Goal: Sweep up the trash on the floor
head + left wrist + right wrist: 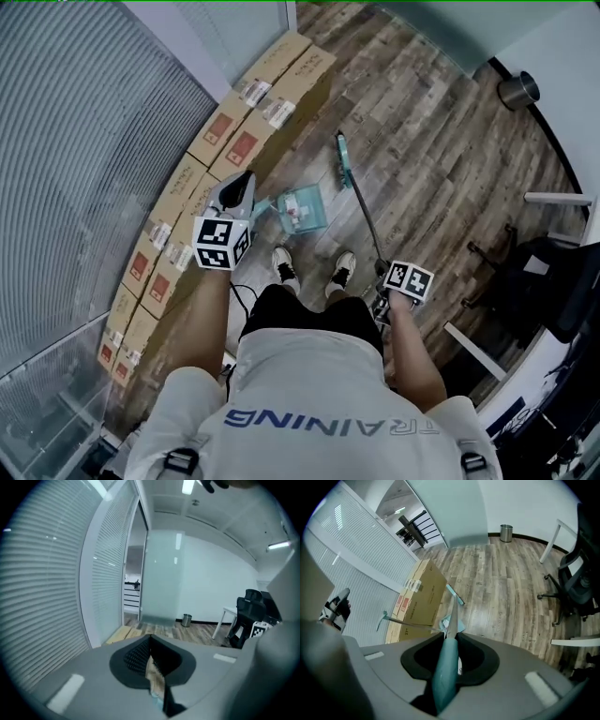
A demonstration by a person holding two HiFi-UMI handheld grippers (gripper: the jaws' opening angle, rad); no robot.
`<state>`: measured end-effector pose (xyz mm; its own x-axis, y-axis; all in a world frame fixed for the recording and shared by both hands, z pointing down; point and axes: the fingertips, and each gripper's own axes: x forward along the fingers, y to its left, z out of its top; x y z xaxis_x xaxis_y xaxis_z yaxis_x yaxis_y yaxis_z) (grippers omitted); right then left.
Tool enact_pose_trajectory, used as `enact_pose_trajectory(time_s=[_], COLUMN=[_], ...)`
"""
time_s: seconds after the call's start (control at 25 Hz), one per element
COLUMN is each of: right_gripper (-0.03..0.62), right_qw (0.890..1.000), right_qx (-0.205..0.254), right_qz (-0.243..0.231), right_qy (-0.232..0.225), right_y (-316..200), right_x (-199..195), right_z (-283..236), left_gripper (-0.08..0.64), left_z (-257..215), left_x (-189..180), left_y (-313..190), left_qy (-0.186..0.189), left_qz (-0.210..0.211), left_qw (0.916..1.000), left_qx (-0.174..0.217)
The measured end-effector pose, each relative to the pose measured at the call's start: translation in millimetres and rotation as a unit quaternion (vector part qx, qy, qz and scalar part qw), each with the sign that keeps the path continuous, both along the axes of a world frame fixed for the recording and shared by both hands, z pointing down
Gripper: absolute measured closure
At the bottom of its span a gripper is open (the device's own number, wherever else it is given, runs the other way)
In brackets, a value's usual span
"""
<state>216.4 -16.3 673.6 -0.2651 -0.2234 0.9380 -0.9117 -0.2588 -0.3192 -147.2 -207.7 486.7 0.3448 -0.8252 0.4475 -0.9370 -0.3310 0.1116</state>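
A person stands on a wood-plank floor (422, 159) with a gripper in each hand, seen from above.

The right gripper (451, 635) is clamped on the teal grip of a broom (361, 202). The broom's thin shaft runs away from the person, and its narrow teal head rests on the planks farther out.

The left gripper (150, 639) is raised in front of the person's left side. Its jaws are closed tip to tip, with nothing gripped between them.

A teal dustpan (305, 208) sits on the floor just ahead of the person's shoes (284, 264), between the two grippers. It lies beside a long row of cardboard boxes (262, 103). Trash (295, 216), pale and reddish scraps, lies inside the pan.

The right gripper view shows the dustpan's slim handle slanting up toward the left gripper. The handle's teal tip stands apart from the gripper.

The boxes line the foot of a wall of slatted blinds (84, 141) on the person's left. A small metal bin (517, 90) stands by the far wall. A black chair (539, 272) stands on the person's right, near white table legs.
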Motion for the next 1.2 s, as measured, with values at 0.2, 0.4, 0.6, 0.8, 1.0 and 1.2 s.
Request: enact_pose_trajectory(time_s=[0.2,0.4,0.6,0.8,1.0,1.2], right_gripper=[0.486,0.485,0.486,0.486,0.486,0.486], right_qw=[0.999,0.993,0.981,0.967,0.958,0.958], right_qx=[0.051,0.118,0.191,0.251,0.287,0.286], right_qz=[0.007,0.015,0.028,0.034,0.024,0.019], right_qy=[0.004,-0.004,-0.016,-0.030,-0.014,-0.012], right_y=[-30.9,-66.5,-103.0,-129.0,-145.4,-146.8], right_x=[1.1,-2.5,-3.7,-3.5,3.6,1.8], right_z=[-36.2,-85.4,-141.3,-191.0,-218.3,-220.2], left_gripper=[0.558,0.558,0.558,0.558,0.558,0.558], left_z=[-66.7,-117.6,-156.5,-186.8,-205.8,-206.0], left_x=[14.6,30.5,44.9,51.7,65.2,67.9], left_y=[0.1,-1.3,2.0,7.1,12.1,18.7], left_qy=[0.037,0.055,0.069,0.069,0.068,0.070], left_qz=[-0.024,-0.021,-0.023,-0.013,-0.001,0.007], left_qw=[0.9973,0.9932,0.9875,0.9831,0.9805,0.9807], left_qx=[0.058,0.100,0.139,0.169,0.184,0.183])
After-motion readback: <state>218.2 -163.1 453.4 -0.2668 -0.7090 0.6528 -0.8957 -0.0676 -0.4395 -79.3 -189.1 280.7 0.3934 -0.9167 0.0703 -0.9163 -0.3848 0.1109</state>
